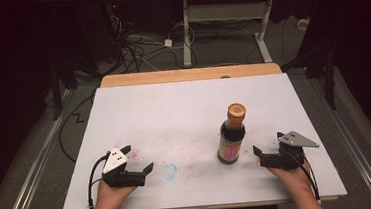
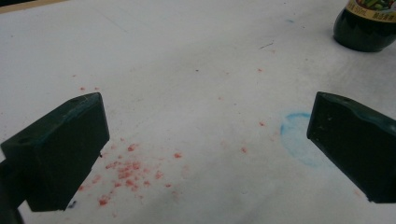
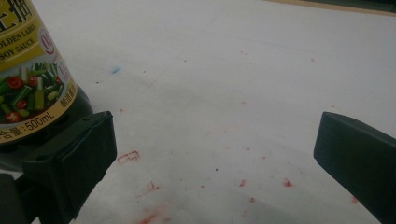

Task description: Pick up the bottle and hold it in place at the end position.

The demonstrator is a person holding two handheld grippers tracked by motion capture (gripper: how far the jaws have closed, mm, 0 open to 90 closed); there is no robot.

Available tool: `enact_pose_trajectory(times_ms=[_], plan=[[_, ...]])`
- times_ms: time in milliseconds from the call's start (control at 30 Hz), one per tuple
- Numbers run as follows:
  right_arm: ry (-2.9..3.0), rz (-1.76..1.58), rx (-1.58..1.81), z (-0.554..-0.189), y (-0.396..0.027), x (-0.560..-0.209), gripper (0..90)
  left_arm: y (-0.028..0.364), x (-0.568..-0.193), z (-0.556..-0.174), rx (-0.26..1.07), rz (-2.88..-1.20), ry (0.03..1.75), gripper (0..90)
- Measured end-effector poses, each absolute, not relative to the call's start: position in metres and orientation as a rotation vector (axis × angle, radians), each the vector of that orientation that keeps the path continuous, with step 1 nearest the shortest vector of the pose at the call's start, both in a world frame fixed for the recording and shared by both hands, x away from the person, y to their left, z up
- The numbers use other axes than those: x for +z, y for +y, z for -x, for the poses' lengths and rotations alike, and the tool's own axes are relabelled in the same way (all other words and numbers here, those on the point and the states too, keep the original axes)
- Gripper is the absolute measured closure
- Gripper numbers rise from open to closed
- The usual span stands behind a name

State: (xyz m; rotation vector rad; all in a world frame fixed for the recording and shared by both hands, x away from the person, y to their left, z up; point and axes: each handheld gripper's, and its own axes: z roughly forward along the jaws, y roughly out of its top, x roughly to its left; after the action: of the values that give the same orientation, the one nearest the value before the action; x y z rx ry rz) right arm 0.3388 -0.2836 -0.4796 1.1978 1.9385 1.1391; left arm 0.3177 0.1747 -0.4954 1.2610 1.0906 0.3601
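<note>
Soy sauce bottle [image 1: 232, 134] stood upright right of centre in the high view, within easy reach. Right gripper [image 1: 259, 154] parked just beside it at lower right, jaws spread wide and empty, presumably lined up for a grab. Left gripper [image 1: 147, 168] idle at lower left, jaws likewise gaping over the stained white table [image 1: 174, 110].

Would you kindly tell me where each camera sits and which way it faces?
High view: above the table, looking forward and down; both forearms enter below.
Left gripper view: between its open black fingers, facing stained tabletop.
Right gripper view: between its open fingers, beside the soy sauce bottle.
Shared: the bottle.
</note>
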Motion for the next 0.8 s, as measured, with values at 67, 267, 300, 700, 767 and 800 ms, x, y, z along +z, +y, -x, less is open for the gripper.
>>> enact_pose_trajectory(times_ms=[67,267,300,700,767,800], plan=[[1.935,-1.198,1.144,-0.339,-0.284,-0.479,0.3,0.173,-0.496,-0.318,0.371,-1.271,1.092,0.0],[1.930,-1.198,1.150,-0.338,-0.284,-0.479,0.3,0.174,-0.496,-0.317,0.369,-1.274,1.085,0.0],[1.931,-1.198,1.152,-0.338,-0.285,-0.479,0.3,0.173,-0.496,-0.317,0.365,-1.279,1.082,0.0],[1.910,-1.173,1.243,-0.329,-0.285,-0.467,0.4,0.175,-0.495,-0.316,0.347,-1.259,1.075,0.0],[1.927,-1.167,1.260,-0.327,-0.283,-0.466,0.3,0.176,-0.495,-0.316,0.346,-1.256,1.072,0.0],[1.937,-1.161,1.266,-0.325,-0.281,-0.466,0.3,0.176,-0.495,-0.316,0.346,-1.253,1.072,0.0]])
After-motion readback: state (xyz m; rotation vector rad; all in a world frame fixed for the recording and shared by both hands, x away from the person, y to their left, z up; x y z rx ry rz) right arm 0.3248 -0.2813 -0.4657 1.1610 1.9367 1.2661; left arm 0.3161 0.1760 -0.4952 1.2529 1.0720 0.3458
